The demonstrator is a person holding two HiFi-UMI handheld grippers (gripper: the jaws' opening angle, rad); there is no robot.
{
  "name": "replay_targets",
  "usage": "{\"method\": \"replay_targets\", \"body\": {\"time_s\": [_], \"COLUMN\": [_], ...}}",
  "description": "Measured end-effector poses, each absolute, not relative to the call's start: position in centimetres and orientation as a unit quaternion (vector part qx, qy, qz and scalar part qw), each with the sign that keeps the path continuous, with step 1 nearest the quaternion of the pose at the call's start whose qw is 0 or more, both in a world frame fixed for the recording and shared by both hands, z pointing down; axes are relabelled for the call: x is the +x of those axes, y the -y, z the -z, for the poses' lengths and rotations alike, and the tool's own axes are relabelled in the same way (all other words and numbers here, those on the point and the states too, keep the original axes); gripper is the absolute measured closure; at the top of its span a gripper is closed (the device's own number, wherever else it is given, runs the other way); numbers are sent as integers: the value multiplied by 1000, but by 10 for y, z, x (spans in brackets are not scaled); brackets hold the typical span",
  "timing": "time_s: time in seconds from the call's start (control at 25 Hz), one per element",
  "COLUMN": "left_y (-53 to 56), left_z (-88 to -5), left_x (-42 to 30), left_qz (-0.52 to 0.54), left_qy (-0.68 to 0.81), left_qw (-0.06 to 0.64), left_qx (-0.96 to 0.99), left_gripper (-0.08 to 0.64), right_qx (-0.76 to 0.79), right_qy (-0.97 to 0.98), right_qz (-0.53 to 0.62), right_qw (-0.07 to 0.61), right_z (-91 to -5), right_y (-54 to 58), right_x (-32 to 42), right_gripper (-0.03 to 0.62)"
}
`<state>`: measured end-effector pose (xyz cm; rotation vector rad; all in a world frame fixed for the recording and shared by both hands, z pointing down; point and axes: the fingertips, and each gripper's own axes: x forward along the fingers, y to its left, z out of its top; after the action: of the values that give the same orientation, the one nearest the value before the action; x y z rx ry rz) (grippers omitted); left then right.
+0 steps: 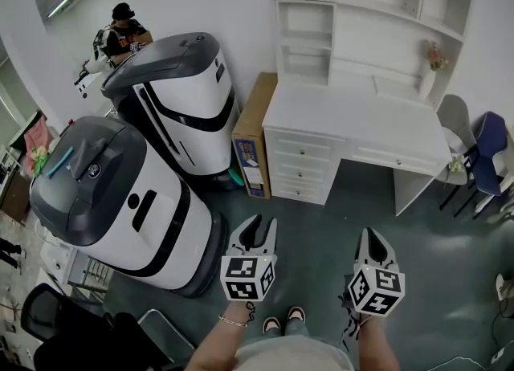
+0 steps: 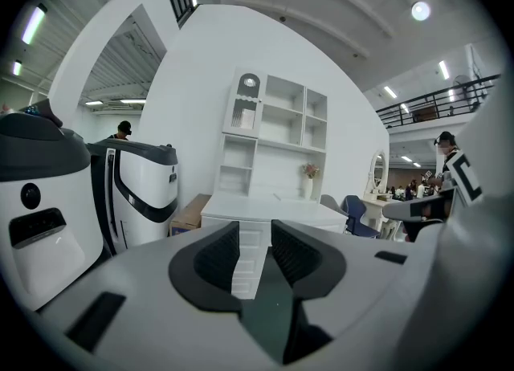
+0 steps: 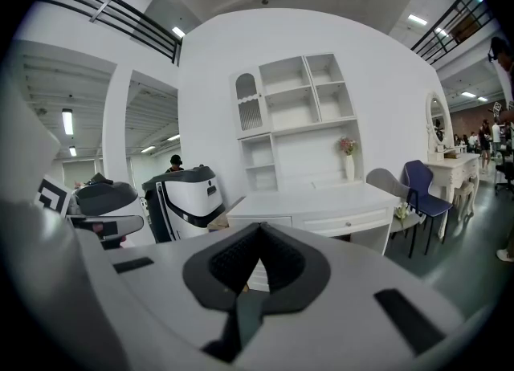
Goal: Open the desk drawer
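Two jaws of left gripper (image 1: 263, 226) stood apart, empty, right gripper (image 1: 371, 238) jaws pressed together on nothing, desk (image 1: 353, 124) well apart at twelve o'clock

My left gripper (image 1: 263, 223) and right gripper (image 1: 369, 235) are pale grey shells, smooth and rounded, with black ribbed pads (image 2: 215, 255) lining the jaws and dark oblong slots (image 3: 404, 321) sunk in the casing. Each bears a cube (image 1: 247, 276) of black-and-white square markers. I wear a thin bracelet (image 1: 231, 322) on my left wrist, grey trousers (image 1: 281, 353) and light-toed shoes (image 1: 273, 325).
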<state>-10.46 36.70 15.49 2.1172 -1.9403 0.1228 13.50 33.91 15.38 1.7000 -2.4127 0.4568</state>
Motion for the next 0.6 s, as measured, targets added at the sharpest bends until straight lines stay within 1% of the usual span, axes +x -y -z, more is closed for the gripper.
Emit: {"method": "replay_targets", "body": {"time_s": [0.12,0.44,0.6], "left_y": [-358,-339,-332], "left_z": [-154,-156,-162], "left_x": [-101,-91,-90], "left_qz": [-44,-57,-65], "left_qy": [670,687,692], "left_qw": [132,119,125], "left_qx": [729,714,708], "left_gripper": [425,423,423], "right_qx": [568,565,563], "right_qy": [805,806,806], "right_qz": [-154,-159,-168], "right_qw": [75,73,74], "right_z": [-154,-160,-167], "right_y": [-330,-300,-288], "right_x": [140,161,166], "right_gripper": [584,584,584]}}
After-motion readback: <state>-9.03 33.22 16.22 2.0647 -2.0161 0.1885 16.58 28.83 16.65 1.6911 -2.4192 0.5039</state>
